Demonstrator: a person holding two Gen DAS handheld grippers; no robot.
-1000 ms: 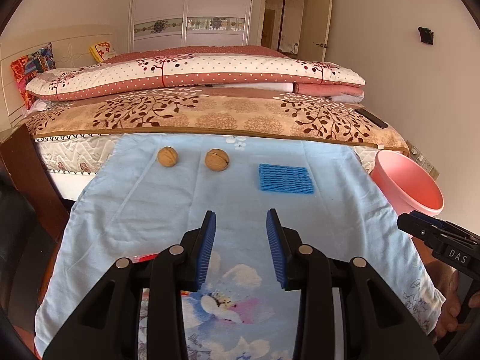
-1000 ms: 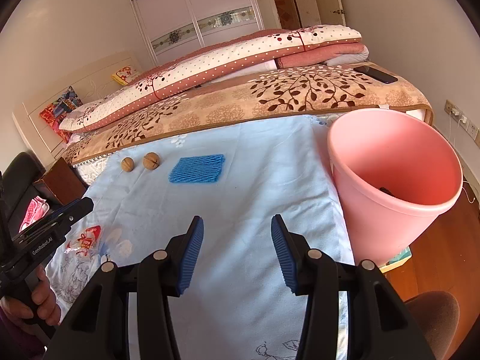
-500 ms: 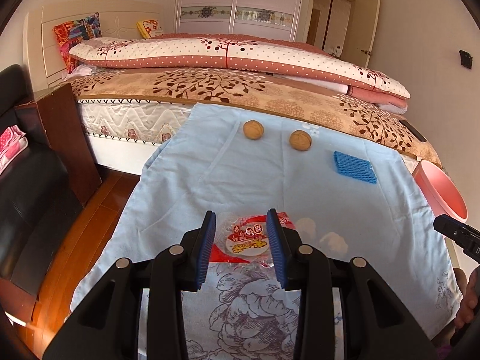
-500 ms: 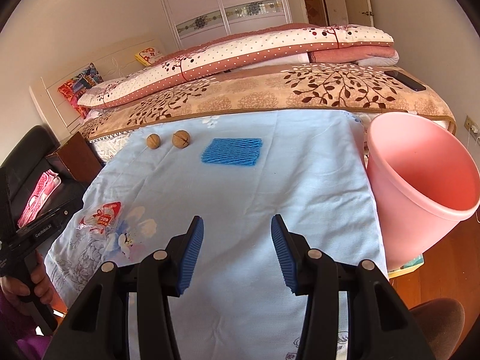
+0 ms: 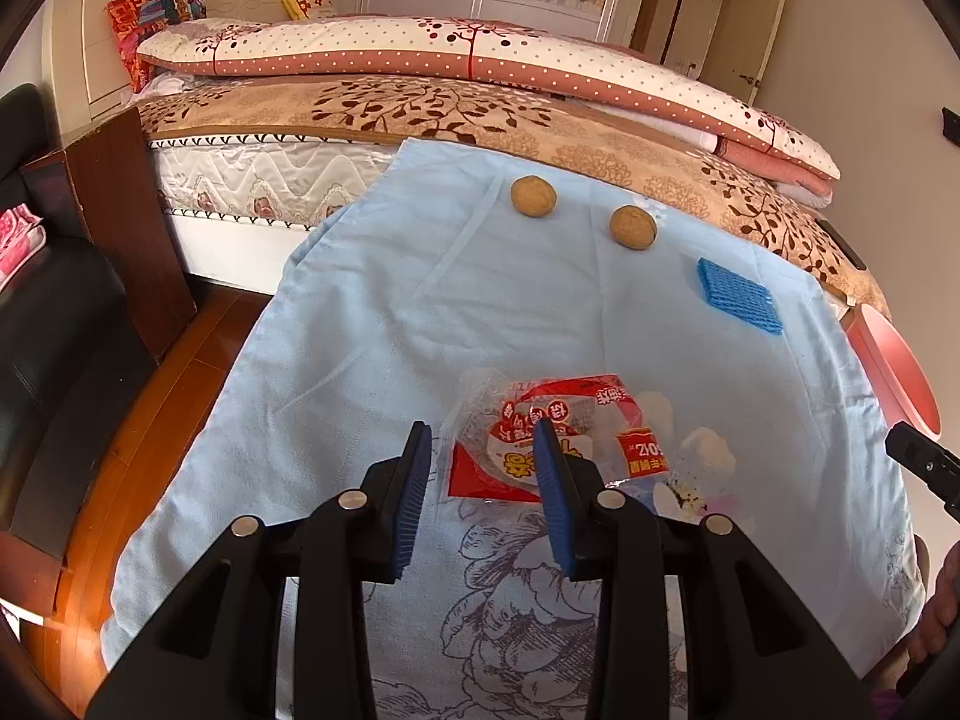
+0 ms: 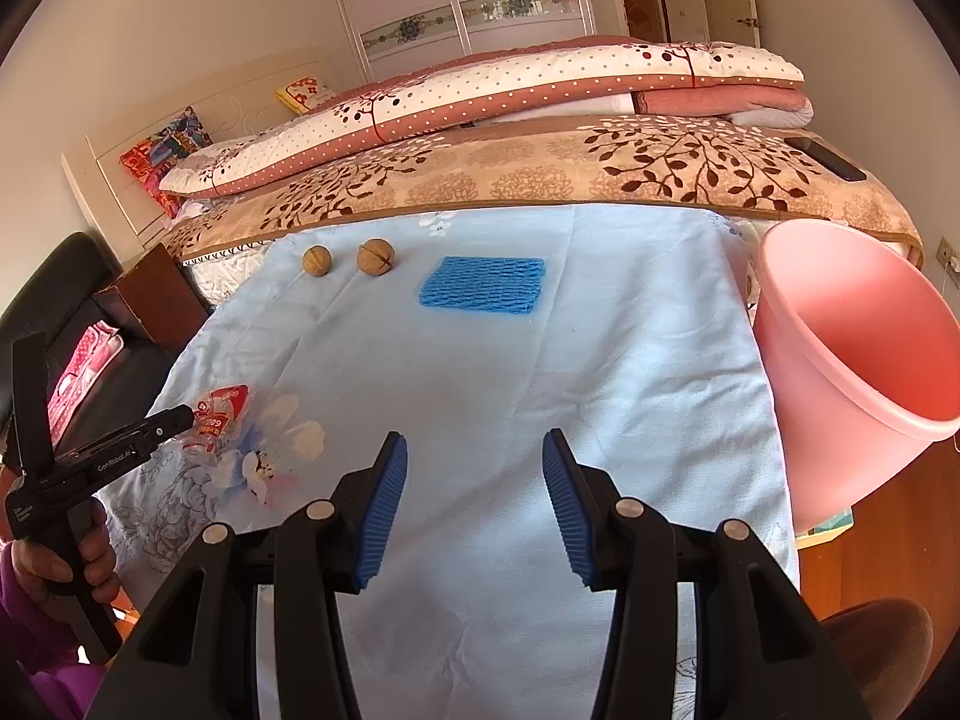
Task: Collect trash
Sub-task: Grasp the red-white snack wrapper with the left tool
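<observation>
Left gripper (image 5: 483, 456) hangs over the red-and-clear snack wrapper (image 5: 540, 438), jaws parted with nothing clamped, and the wrapper lies flat on the light blue cloth (image 5: 372, 324), partly under the right-hand pad rather than squarely in the gap. That is the worry here: a close from this line-up looks likely to catch only the wrapper's left edge, and thin crinkly film can slide out or fold away from the pads. Pinch too low and the cloth could bunch up into the grip as well, dragging everything on it. Right gripper (image 6: 474, 495) is also spread wide and empty, pointing at bare cloth, well apart from any trash. Further up the cloth sit 2 walnuts (image 5: 533, 196) (image 5: 633, 227) close together, round enough that a tug on the fabric might set them rolling, and a blue foam net (image 6: 483, 285) lies to their right. The pink bin (image 6: 864, 360) stands just off the cloth's right edge, mouth tilted towards us, so the wrapper has the whole width of the cloth to cross and could drop on the way if held by a corner. Around all this: a bed (image 6: 540, 180) with a leaf-patterned blanket and folded dotted quilts, white wardrobe doors behind, a wooden floor, a dark chair at left.
</observation>
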